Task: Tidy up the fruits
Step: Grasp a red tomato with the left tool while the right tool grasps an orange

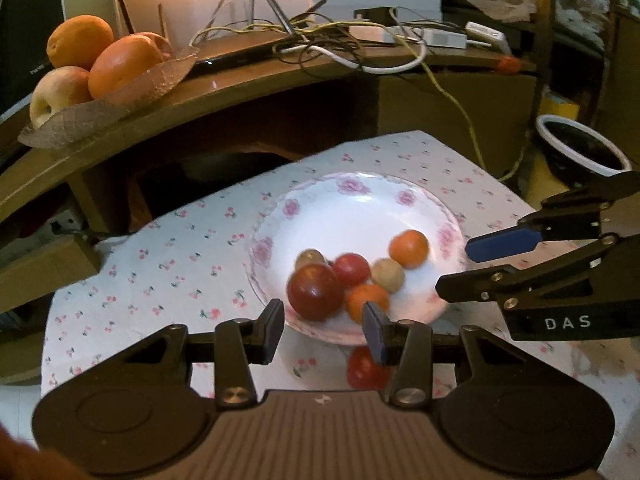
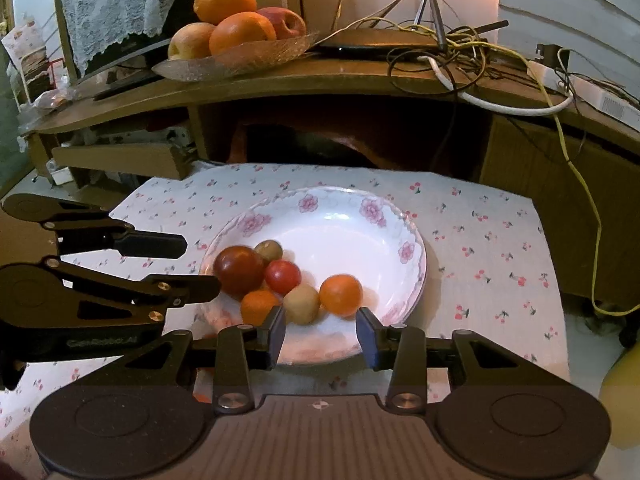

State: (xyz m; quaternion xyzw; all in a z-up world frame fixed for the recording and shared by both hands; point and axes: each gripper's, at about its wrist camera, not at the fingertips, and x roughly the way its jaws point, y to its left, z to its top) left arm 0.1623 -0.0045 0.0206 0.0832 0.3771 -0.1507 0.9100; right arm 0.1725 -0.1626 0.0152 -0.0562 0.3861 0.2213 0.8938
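A white floral plate [image 1: 360, 204] [image 2: 344, 216] sits on a cherry-print cloth and holds several small fruits: a dark red one [image 1: 315, 291] [image 2: 239, 275], a red one [image 1: 351, 269] [image 2: 282, 276], two orange ones [image 1: 409, 248] [image 2: 341, 294] and two tan ones [image 1: 387, 275] [image 2: 301, 303]. One red fruit [image 1: 365, 368] lies on the cloth just off the plate's near rim. My left gripper [image 1: 325, 326] is open and empty at the near rim. My right gripper [image 2: 321, 332] is open and empty at the near rim too.
A wooden shelf [image 1: 240, 84] behind carries a glass dish of large oranges and apples [image 1: 100, 60] [image 2: 236, 28], tangled cables [image 2: 460, 52] and a power strip. A dark white-rimmed bowl [image 1: 580, 152] stands at the right.
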